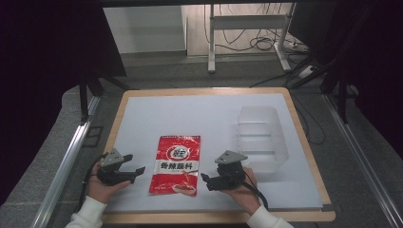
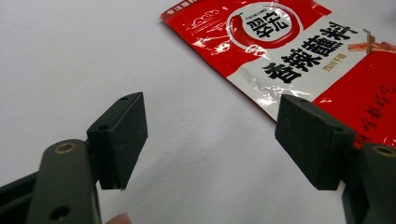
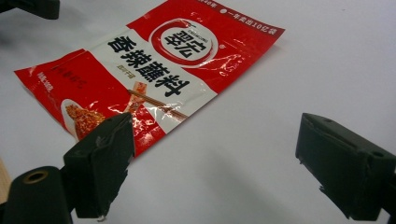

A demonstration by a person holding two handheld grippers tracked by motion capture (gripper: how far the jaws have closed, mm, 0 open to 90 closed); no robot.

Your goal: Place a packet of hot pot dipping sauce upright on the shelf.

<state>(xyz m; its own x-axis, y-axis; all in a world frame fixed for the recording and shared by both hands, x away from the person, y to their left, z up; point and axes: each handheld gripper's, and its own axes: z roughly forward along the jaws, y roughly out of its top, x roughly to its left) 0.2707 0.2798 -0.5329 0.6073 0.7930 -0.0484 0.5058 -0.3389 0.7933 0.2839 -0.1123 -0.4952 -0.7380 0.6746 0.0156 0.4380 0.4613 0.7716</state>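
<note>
Left gripper [image 1: 134,170]: its two black fingers [image 2: 119,140] are spread wide with nothing between them. They hover just above the white surface [image 1: 204,114] and touch nothing. In the left gripper view [image 2: 210,144], the right-hand finger overlaps the near edge of the flat red and white foil seasoning packet [image 2: 303,56] in the picture; whether they touch cannot be told.

Right gripper [image 1: 207,181]: its fingers [image 3: 100,165] are likewise spread wide and empty. In the right gripper view [image 3: 212,172], the left-hand finger sits just in front of the packet's [image 3: 154,79] lower edge, with bare surface between the two fingers.

The packet [image 1: 176,165] lies flat near the front edge of the surface, between the two grippers, which face it from either side.

The high view adds the clear, empty rectangular plastic container [image 1: 259,135] standing on the surface, behind the right gripper. It also shows the person's left hand [image 1: 97,183] and right hand [image 1: 242,190], both in white sleeves, and the pale wooden rim of the surface. The gripper views resolve the packet's printed black characters, chilli logo and pictured chopsticks.
</note>
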